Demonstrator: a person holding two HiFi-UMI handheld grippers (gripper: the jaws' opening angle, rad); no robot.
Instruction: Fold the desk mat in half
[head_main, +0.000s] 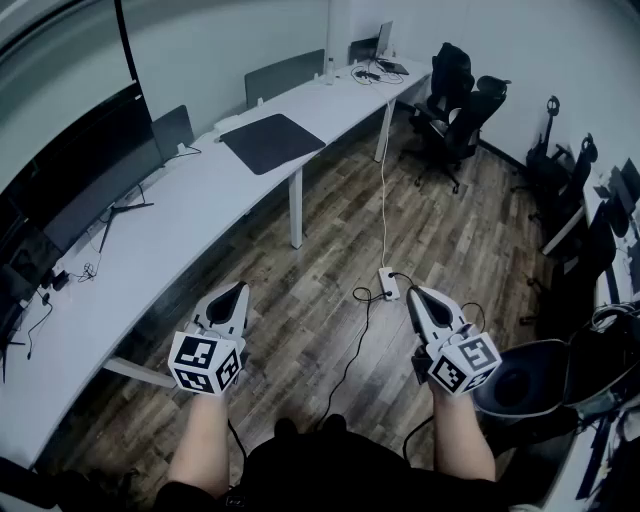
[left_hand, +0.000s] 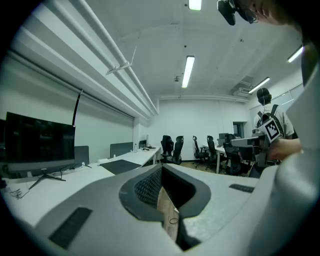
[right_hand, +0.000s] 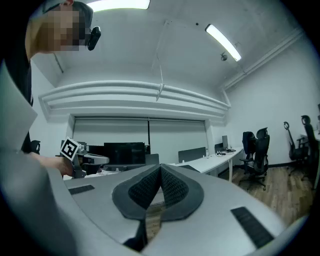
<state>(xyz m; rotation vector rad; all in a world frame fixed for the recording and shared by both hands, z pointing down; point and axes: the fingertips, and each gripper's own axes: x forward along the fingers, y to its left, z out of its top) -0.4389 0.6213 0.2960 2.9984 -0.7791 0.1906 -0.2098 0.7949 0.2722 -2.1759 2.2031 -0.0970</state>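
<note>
The dark desk mat lies flat and unfolded on the long white desk, far ahead of both grippers. It shows as a dark sheet in the left gripper view. My left gripper hangs over the wooden floor beside the desk's near end, jaws shut with nothing between them. My right gripper is held at the same height to the right, over the floor, also shut and empty. Both point forward, well short of the mat.
Black monitors stand along the desk's left side, with cables. A white power strip and its cords lie on the floor between the grippers. Black office chairs stand at the back right, and another chair is close on my right.
</note>
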